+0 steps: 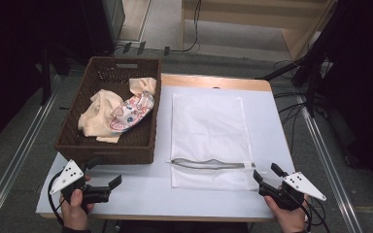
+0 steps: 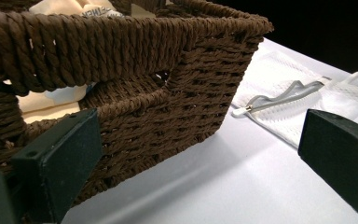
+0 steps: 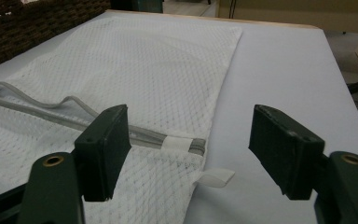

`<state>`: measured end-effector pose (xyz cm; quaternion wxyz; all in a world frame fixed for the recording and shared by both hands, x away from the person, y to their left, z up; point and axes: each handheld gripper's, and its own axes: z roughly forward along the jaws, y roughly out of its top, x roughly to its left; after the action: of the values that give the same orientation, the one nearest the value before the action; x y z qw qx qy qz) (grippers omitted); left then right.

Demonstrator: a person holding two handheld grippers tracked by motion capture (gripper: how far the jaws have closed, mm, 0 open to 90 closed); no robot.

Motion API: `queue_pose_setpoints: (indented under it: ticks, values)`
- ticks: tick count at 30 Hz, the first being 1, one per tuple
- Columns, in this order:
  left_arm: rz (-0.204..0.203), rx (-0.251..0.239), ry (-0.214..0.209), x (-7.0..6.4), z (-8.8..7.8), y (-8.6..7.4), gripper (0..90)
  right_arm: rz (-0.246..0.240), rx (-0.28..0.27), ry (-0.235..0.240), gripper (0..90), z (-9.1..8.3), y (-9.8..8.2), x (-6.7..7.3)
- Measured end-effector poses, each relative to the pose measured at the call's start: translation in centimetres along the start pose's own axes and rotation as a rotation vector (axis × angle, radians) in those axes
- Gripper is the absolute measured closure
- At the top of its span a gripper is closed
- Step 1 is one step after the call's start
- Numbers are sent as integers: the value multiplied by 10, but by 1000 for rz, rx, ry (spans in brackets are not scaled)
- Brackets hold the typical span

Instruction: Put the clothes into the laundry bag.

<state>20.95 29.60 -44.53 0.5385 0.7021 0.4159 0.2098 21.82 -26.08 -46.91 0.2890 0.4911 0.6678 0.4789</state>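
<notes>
Both my tongs stand wide, holding nothing — left gripper (image 1: pixel 108 180) near the wicker basket (image 1: pixel 77 145), right gripper (image 1: pixel 267 173) at the mesh laundry bag (image 1: pixel 209 126) and its zipper's (image 3: pixel 121 128) right end. Biting mesh instead of the white tab (image 3: pixel 214 177) would likely drag the bag.

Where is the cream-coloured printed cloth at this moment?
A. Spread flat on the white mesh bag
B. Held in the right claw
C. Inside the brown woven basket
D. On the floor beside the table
C. The high view shows the cloth crumpled inside the woven basket, beside the flat mesh bag.
</notes>
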Motion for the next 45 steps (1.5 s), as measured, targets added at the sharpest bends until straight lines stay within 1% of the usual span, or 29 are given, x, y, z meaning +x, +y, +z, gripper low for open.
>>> queue_pose_setpoints:
  ticks: [1, 2, 3, 4, 5, 7, 8, 10, 11, 12, 14, 16, 18, 21, 22, 24, 26, 28, 30, 32, 33, 34, 35, 36, 38, 39, 42, 44, 45]
  values:
    - [-3, 2, 16, -1, 1, 0, 16, -8, -5, -9, 355, 0, 0, 1]
    - [-8, 2, 44, -4, 1, 1, 71, -14, -13, -41, 386, -2, -1, 2]
    - [-12, 2, 68, -6, 2, 1, 180, -12, -27, -70, 423, -3, 0, 4]
    - [-12, 2, 68, -6, 2, 1, 231, -12, -27, -70, 423, -3, 0, 4]
    - [12, 16, 57, -11, 5, 2, 222, -3, -49, -72, 490, -5, 1, 9]
    - [25, 25, 52, -15, 8, 3, 221, -10, -50, -88, 540, -6, 2, 13]
    - [27, 26, 56, -17, 10, 4, 226, 1, -52, -90, 547, -5, 2, 15]
    - [14, 4, 24, -19, 10, 4, 230, 51, -58, -65, 589, -5, 2, 16]
    - [8, -2, 21, -20, 10, 5, 296, 64, -60, -51, 606, -5, 2, 16]
    - [13, 8, 31, -22, 11, 5, 382, 64, -60, -40, 628, -5, 3, 16]
    - [23, 25, 47, -26, 14, 5, 460, 59, -55, -24, 670, -5, 3, 18]
    - [35, 41, 47, -32, 17, 4, 597, 53, -45, -10, 716, -4, 4, 18]
    - [41, 63, 32, -37, 22, 4, 740, 56, -45, 3, 754, -3, 5, 20]
    - [48, 82, 18, -46, 31, 5, 879, 58, -44, 27, 791, -1, 9, 25]
    - [56, 86, 12, -49, 34, 6, 900, 57, -45, 40, 802, 0, 10, 27]
    - [56, 92, -17, -55, 40, 10, 900, 57, -42, 57, 818, 3, 15, 32]
    - [65, 94, -44, -62, 46, 14, 900, 43, -40, 73, 838, 7, 21, 37]
    - [83, 107, -77, -71, 55, 19, 900, 27, -10, 96, 839, 13, 28, 41]
    - [97, 138, -130, -80, 69, 23, 900, 10, 42, 117, 857, 22, 34, 47]
    - [110, 173, -175, -89, 86, 26, 900, -13, 71, 136, 878, 31, 39, 51]
    - [117, 183, -189, -92, 92, 27, 900, -23, 91, 165, 878, 37, 41, 55]
    - [117, 183, -189, -92, 92, 27, 900, -23, 91, 165, 878, 37, 41, 55]
    - [121, 208, -225, -99, 107, 28, 900, -41, 116, 201, 859, 45, 43, 61]
    - [131, 221, -235, -102, 114, 28, 900, -46, 127, 218, 843, 48, 43, 63]
    - [140, 252, -248, -105, 126, 25, 900, -36, 166, 272, 814, 58, 41, 67]
    - [141, 271, -238, -106, 131, 22, 900, -28, 183, 284, 802, 62, 39, 68]
    - [148, 335, -226, -104, 141, 14, 900, -19, 207, 274, 775, 72, 35, 72]
    - [150, 377, -202, -102, 145, 7, 891, -47, 227, 247, 742, 78, 34, 75]
    - [139, 393, -194, -101, 146, 6, 889, -58, 235, 242, 711, 80, 33, 76]
